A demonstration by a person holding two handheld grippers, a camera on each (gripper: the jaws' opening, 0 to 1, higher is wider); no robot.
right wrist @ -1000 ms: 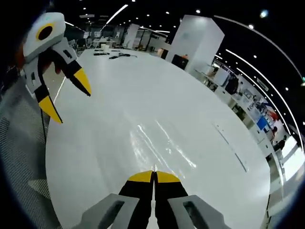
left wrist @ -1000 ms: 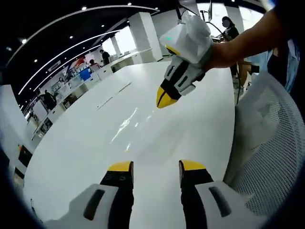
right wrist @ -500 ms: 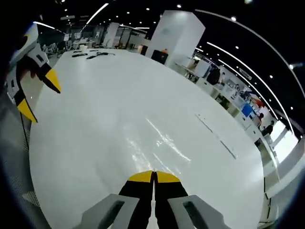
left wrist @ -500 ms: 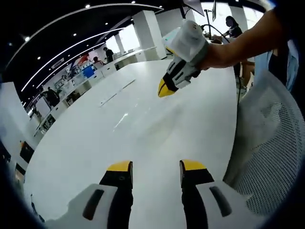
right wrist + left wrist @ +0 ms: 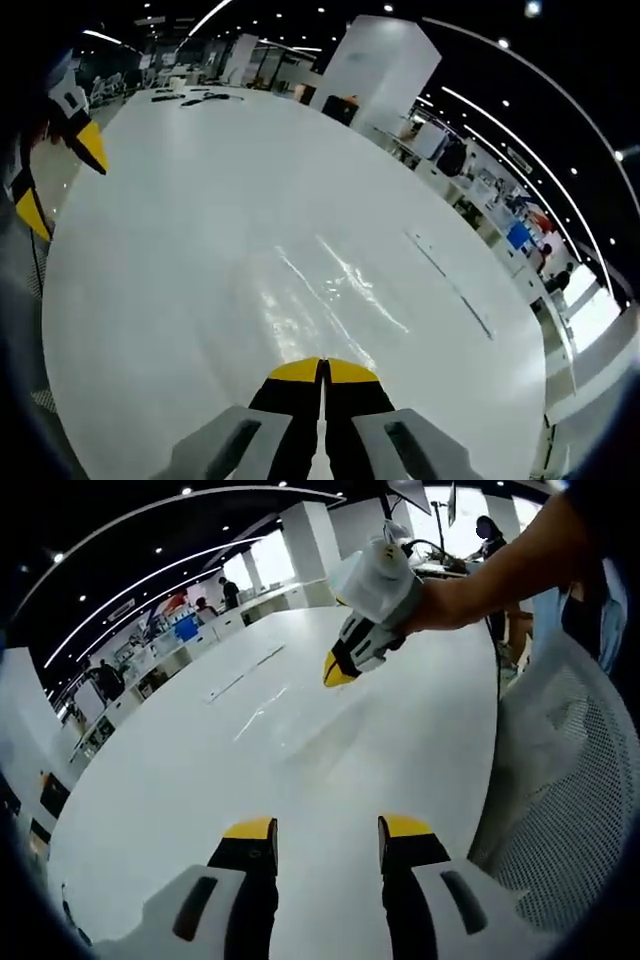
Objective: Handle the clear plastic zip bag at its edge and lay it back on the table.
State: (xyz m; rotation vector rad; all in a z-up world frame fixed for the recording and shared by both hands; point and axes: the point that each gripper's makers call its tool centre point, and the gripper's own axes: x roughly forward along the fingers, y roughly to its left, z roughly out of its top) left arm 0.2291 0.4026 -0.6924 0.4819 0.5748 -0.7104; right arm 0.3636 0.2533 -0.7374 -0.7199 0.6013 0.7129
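Left gripper (image 5: 322,830) fingers stood apart over the desk (image 5: 160,790). Right gripper (image 5: 334,671) fingers were together above the faint clear bag (image 5: 325,730). Any hold was unconfirmed, so the slick film might have slipped or folded.

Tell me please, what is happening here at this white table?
A person holds a gripper in each hand over a large white table. The right gripper is shut and hangs above a faint clear sheet lying flat on the table, probably the zip bag; I see nothing between its jaws. The left gripper is open and empty, beside a mesh chair.
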